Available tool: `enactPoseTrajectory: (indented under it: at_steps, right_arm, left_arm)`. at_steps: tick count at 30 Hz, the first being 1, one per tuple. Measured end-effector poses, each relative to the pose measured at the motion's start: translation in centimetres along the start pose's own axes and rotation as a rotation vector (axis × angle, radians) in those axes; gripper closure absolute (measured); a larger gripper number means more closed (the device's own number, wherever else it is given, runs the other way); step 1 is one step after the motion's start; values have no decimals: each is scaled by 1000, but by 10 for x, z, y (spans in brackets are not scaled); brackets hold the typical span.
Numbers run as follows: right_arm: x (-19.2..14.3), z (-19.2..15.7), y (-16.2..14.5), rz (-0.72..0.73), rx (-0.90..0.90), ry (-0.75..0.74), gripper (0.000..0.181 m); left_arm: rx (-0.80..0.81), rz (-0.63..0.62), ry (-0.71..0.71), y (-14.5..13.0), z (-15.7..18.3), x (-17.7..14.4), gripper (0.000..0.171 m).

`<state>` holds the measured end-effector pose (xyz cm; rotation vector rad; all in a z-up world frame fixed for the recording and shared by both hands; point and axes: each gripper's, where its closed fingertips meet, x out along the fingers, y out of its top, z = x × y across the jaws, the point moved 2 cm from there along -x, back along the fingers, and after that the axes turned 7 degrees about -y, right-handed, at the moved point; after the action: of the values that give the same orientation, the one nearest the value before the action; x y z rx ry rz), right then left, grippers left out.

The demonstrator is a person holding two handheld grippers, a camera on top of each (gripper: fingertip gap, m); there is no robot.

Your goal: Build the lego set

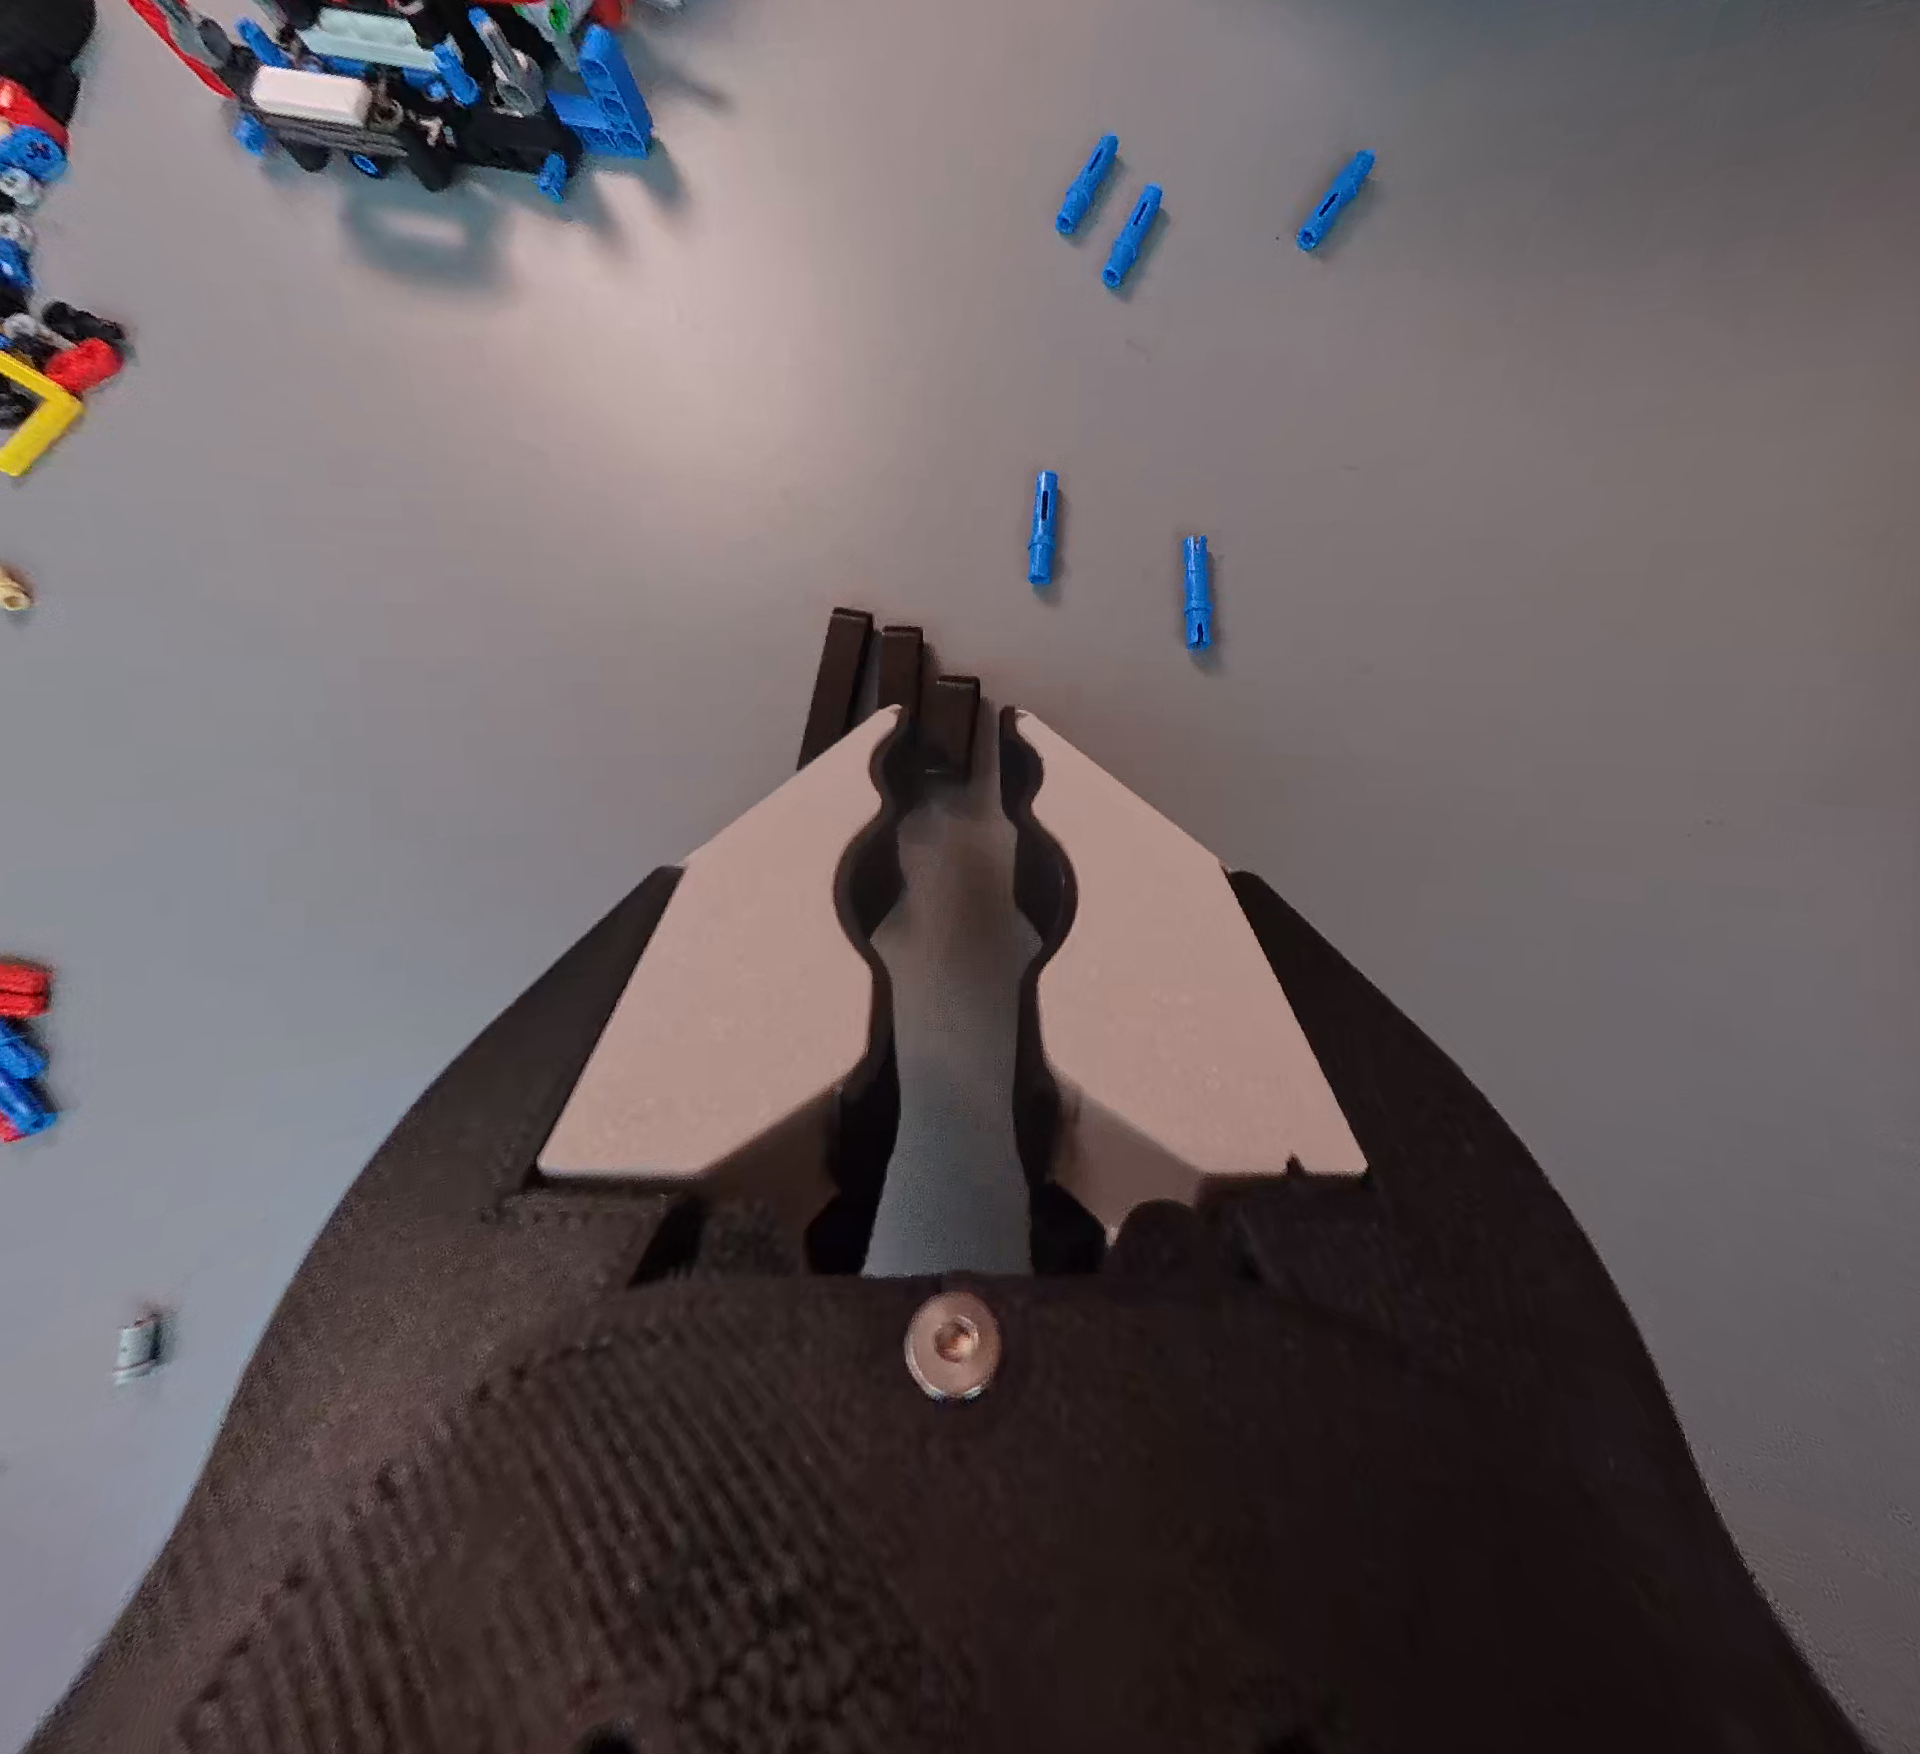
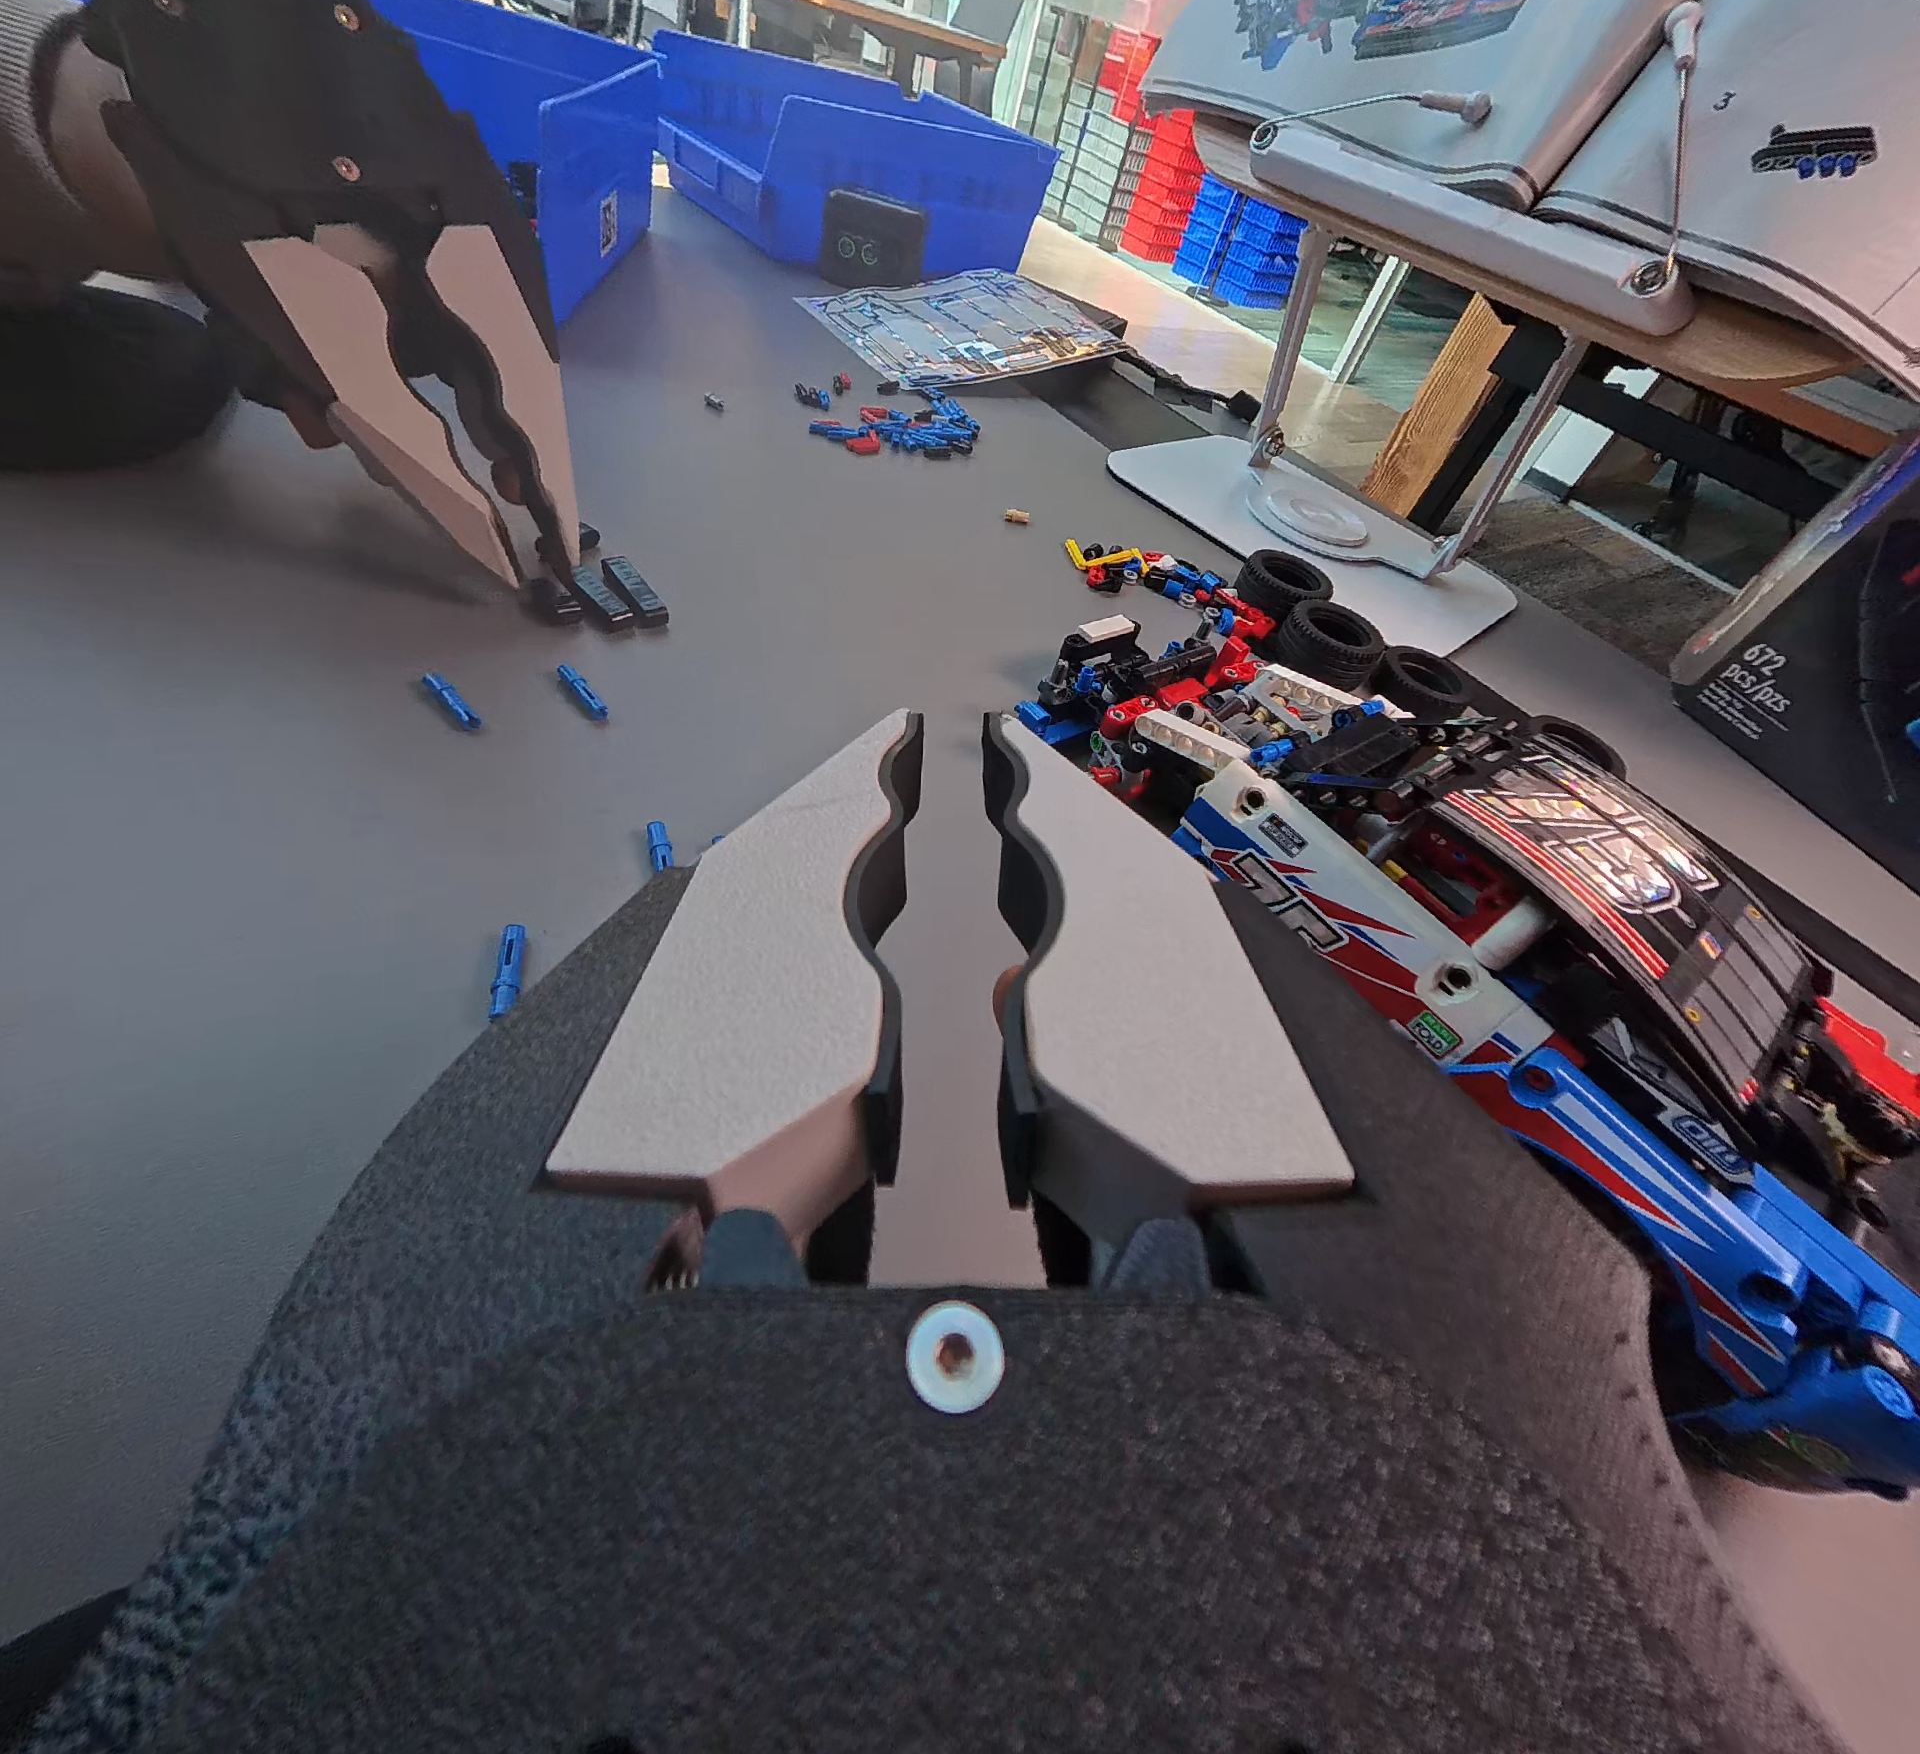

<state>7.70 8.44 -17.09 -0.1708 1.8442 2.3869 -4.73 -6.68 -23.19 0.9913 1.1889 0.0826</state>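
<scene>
Left claw (image 1: 948, 717) down on the worktop (image 1: 520, 665) at three short black beams (image 2: 601, 596), jaws narrowly parted around the nearest, not yet pinching.
Beams lie side by side, long axes along my fingers, so I close across the width. Right claw (image 2: 951, 728) is narrowly parted, empty, farther off beside the car build (image 2: 1455, 873).

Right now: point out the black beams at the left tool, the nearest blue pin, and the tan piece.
black beams (image 1: 902, 665): left wrist view, middle beam's top face.
nearest blue pin (image 1: 1042, 527): left wrist view, mid-shaft.
tan piece (image 2: 1016, 517): right wrist view, its centre.
</scene>
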Motion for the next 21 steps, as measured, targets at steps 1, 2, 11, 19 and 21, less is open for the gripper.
enactPoseTrajectory:
  at_steps: [1, 2, 11, 19, 21]
  right_arm:
    - [0, 0, 0, -1, 0, 0, 172]
    - [0, 0, 0, -2, 0, 0, 172]
    - [1, -1, -1, -2, 2, 5, 172]
    - [0, 5, -1, 3, 18, -9, 172]
    - [0, 8, -3, 3, 28, -14, 172]
  left_arm:
    - [9, 22, 9, 5, -3, -6, 155]
    - [12, 52, 25, 10, -7, -14, 154]
    - [-118, 448, 317, 48, -70, -82, 151]
    - [-166, 762, 561, 48, -98, -114, 136]
    - [-190, 788, 578, 40, -101, -115, 133]
